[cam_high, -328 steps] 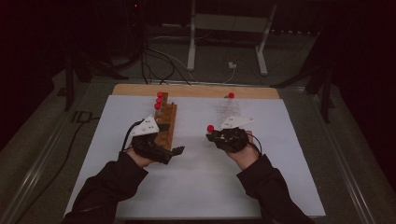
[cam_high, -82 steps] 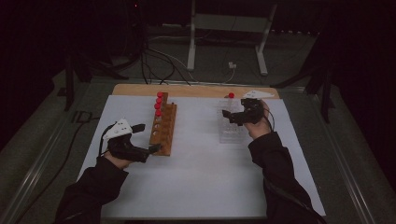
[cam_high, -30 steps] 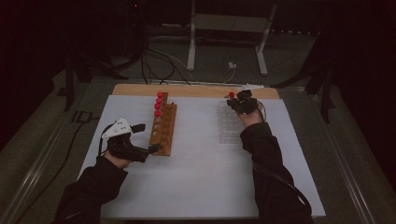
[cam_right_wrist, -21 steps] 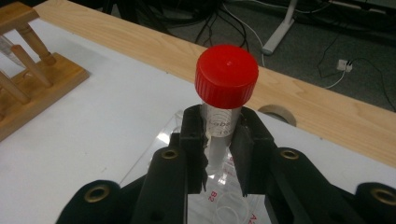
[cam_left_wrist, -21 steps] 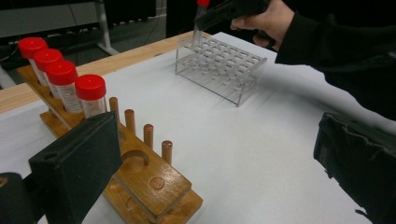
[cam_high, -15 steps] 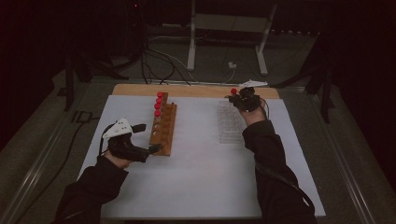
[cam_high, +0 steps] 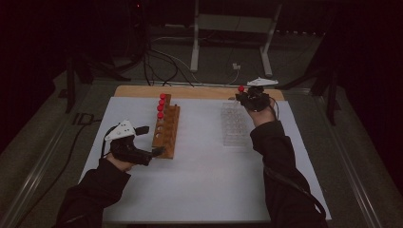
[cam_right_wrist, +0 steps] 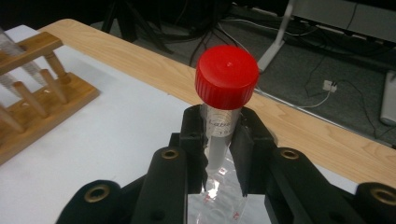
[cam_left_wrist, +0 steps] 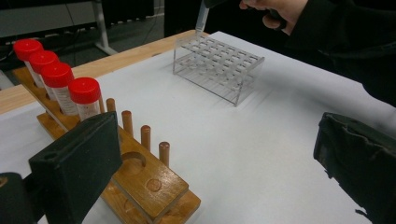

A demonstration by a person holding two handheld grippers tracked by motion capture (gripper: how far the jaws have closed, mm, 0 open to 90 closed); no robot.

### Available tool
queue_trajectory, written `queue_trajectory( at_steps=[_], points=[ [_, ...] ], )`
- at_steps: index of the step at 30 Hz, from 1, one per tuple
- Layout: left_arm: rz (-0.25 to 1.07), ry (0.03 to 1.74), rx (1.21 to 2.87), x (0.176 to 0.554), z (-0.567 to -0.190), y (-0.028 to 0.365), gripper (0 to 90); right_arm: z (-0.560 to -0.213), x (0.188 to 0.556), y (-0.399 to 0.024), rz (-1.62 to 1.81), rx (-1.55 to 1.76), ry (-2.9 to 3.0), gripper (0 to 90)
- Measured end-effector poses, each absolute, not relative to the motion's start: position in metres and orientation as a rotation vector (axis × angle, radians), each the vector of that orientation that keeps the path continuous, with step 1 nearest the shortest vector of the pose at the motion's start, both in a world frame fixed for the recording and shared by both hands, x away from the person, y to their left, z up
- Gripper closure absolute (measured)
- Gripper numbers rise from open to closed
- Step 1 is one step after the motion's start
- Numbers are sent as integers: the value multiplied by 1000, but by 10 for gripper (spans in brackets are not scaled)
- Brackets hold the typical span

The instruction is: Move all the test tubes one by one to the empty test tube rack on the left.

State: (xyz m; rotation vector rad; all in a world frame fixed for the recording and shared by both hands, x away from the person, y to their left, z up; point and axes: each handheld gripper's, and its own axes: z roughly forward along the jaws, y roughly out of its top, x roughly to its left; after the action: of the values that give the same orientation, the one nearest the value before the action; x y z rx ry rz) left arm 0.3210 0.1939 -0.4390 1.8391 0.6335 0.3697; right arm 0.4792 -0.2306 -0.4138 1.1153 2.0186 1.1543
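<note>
The right tool (cam_high: 250,97) pinches a red-capped tube (cam_right_wrist: 223,112) between its two black jaws, which press on the clear body just under the cap while the cap stands free above them. In the right gripper view the tube stands nearly upright, its lower end over the clear rack (cam_high: 234,122). In the high view this tool hangs over the far end of the clear rack, close to the wooden strip (cam_high: 199,92) along the far edge of the tabletop (cam_high: 204,180). In the left gripper view the tube's pointed tip is just above the rack's far corner, apart from it.

The left tool (cam_high: 142,154) has its jaws spread wide with nothing between them. It sits well to the left of the clear rack, at the near end of the wooden rack (cam_high: 166,130), one jaw tip close against that end. Four more red-capped tubes (cam_left_wrist: 56,79) stand in a row at the far end of the wooden rack, with bare pegs and empty holes nearer the tool. Both racks rest on the white sheet (cam_high: 204,190) covering the tabletop.
</note>
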Motion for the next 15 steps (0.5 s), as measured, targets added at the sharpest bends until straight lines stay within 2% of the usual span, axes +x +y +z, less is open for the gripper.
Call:
queue_trajectory(
  at_steps=[15],
  points=[
    [367,622,1853,319,-437,190,17,-408,453,-210,1236,1030,2104,753]
  ],
)
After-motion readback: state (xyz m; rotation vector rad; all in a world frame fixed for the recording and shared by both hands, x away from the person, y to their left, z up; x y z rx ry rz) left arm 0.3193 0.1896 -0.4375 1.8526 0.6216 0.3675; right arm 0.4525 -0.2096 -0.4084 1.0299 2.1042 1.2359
